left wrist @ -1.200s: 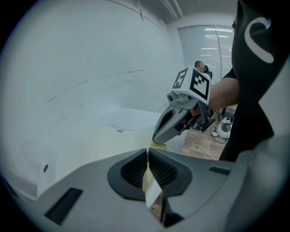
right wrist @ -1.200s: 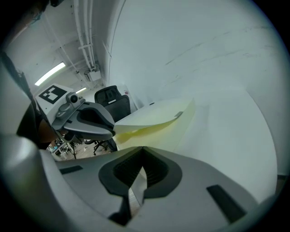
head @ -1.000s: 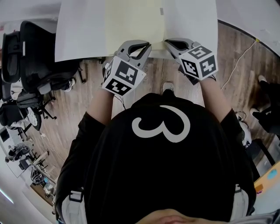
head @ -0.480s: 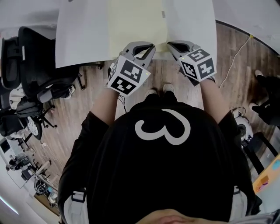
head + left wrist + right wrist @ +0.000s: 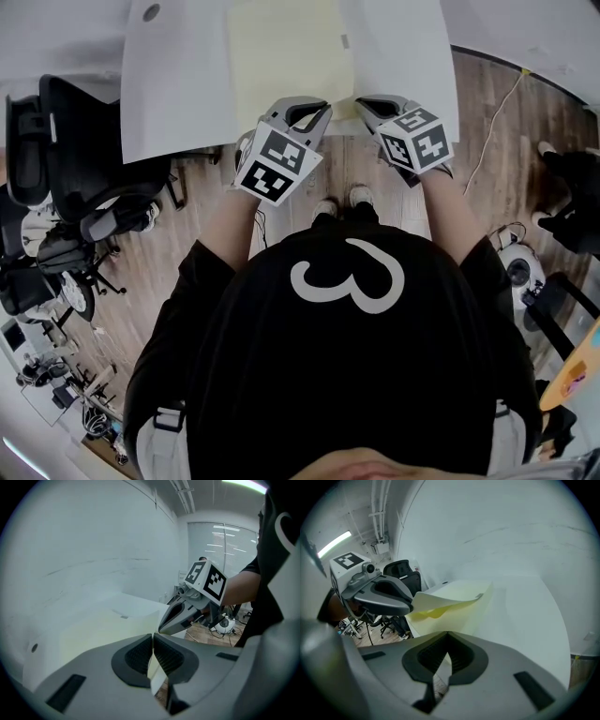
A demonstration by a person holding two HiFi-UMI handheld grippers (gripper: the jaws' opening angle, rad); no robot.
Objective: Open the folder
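Worktop: white [image 5: 169, 84], flat and plain, its near edge running straight across the top of the head view.
Lying on it: one pale yellow folder [image 5: 281, 56], about midway along the worktop's width and reaching its near edge.
Folder's top sheet: the near corner is lifted and curled off the sheet beneath.
Folder's right edge: small grey tab [image 5: 344, 41].
Worktop's far left: small round dark spot [image 5: 149, 12], nature unclear.

One folder [image 5: 291, 47], one table [image 5: 169, 94], two grippers (left gripper [image 5: 322, 109], right gripper [image 5: 362, 101]), one person [image 5: 347, 366]
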